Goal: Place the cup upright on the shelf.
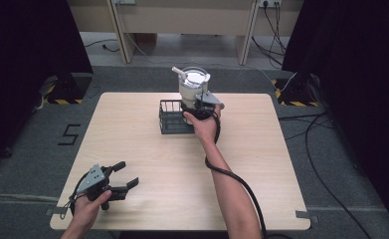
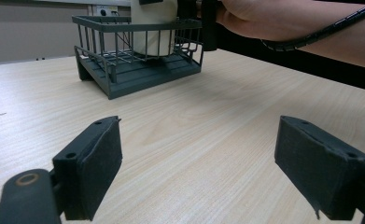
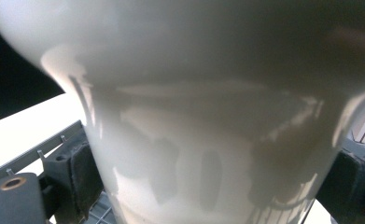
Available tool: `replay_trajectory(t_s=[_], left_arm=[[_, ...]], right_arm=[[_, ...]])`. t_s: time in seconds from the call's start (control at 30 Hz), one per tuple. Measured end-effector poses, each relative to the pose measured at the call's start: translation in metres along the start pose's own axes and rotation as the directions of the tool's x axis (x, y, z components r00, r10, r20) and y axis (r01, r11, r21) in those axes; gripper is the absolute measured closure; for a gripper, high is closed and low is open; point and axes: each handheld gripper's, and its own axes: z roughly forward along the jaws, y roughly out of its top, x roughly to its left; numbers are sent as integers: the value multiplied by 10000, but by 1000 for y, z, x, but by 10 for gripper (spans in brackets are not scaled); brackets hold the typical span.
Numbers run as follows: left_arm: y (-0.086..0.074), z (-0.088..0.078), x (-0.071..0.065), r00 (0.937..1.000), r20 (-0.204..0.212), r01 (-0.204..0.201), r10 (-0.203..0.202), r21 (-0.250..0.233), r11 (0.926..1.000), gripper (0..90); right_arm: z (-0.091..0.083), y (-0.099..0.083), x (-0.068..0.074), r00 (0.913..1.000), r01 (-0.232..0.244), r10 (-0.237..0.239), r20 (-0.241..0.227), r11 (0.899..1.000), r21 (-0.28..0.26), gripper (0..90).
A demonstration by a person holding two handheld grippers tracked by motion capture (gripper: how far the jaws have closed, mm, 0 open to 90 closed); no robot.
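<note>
A square table (image 1: 147, 149) with a pale wooden top is seen standing on grey flooring. On its far middle part, a small dark grey wire basket with a slatted base (image 1: 171, 118) is set directly on the wood.

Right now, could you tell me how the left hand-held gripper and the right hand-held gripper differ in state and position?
The left hand-held gripper has its jaws spread wide with nothing between them; the right hand-held gripper has its jaws on either side of the white glossy ceramic pot. The left sits low over the near-left of the pale wooden table; the right is at the dark grey wire basket. Both have black padded jaws.
</note>
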Motion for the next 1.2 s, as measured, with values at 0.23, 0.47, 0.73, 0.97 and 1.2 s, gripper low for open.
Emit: replay_trajectory(t_s=[0.23,0.47,0.73,0.97,1.2], left_arm=[[0,0,0,10000,2,-15,15,2,10000,145],[0,0,0,10000,-16,-27,27,37,10000,145],[0,1,-1,10000,-20,-32,32,41,10000,145],[0,1,-1,10000,-18,-37,37,54,10000,145],[-1,2,-1,10000,-40,-39,40,76,10000,145]], right_arm=[[1,-5,0,9999,-72,68,-99,9993,-365,97],[1,-8,1,9995,-289,284,-116,9986,-437,88],[-5,-10,1,9995,-297,289,-150,9982,-515,80],[-14,-10,1,9996,-225,217,-167,9984,-520,80],[-27,-12,-1,9996,-250,243,-147,9985,-492,96]])
